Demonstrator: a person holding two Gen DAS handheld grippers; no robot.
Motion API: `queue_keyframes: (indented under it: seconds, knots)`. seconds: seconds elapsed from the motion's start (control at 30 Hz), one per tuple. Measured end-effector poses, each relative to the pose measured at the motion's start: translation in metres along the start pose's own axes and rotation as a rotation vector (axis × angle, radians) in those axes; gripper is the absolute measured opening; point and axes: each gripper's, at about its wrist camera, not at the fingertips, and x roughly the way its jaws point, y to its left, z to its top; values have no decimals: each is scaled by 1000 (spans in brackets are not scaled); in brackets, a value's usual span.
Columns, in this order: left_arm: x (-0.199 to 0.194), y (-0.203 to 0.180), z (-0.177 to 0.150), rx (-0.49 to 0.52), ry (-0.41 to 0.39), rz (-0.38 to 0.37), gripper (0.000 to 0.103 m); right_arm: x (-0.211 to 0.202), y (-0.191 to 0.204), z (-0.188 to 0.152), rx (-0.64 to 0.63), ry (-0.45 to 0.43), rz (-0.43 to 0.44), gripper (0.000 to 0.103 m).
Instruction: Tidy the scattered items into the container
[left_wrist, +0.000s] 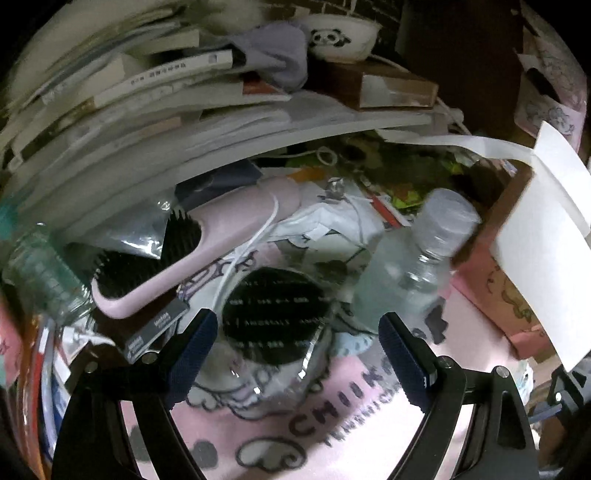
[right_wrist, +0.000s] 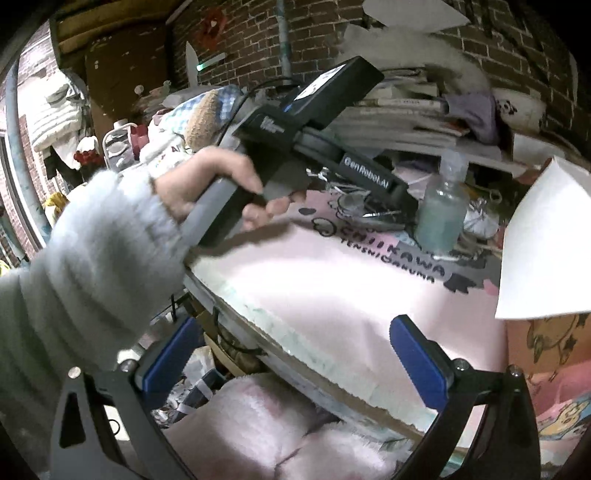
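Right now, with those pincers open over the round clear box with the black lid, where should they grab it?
Across the lid's round rim, straight down from above. It lies flat with the left gripper open over it. The hairbrush and bottle crowd its sides, so I judge a low sideways approach awkward.

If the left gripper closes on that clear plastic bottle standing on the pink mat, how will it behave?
The bottle stands tall on a narrow base, so it probably tips easily. It seems partly filled, so likely bottom-heavy. Its smooth clear wall may slip or flex.
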Motion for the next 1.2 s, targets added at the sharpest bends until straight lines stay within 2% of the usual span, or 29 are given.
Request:
queue_keyframes:
  seconds: [0.1, 0.3, 0.57, 0.7, 0.8, 1.03, 1.07, 1.1, 1.13, 1.17, 1.2]
  knots:
    - [9, 7, 4, -1, 38, -32, 87, 1, -4, -2, 18, 7, 11, 103]
    - [10, 13, 3, -1, 64, -61, 87, 0, -7, -4, 34, 7, 18, 103]
    - [15, -10, -9, 134, 126, -13, 87, 0, -9, -4, 46, 7, 29, 103]
    - [17, -7, -4, 113, 104, 55, 87, 0, -9, -5, 51, 8, 37, 103]
    - [20, -3, 1, 93, 104, 17, 87, 1, -7, -6, 48, 11, 40, 103]
    - [26, 1, 5, 57, 94, 3, 86, 2, -11, -6, 68, 10, 47, 103]
    - [26, 1, 5, 58, 93, 3, 85, 2, -12, -6, 72, 11, 50, 103]
    - [25, 0, 5, 61, 90, 5, 78, 2, -13, -6, 76, 12, 52, 103]
    - [24, 0, 4, 62, 86, 11, 66, 2, -13, -6, 80, 11, 53, 103]
    - [23, 0, 4, 59, 82, 17, 61, 2, -14, -7, 83, 11, 54, 103]
    - [22, 2, 3, 47, 83, 11, 61, 2, -14, -7, 85, 11, 54, 103]
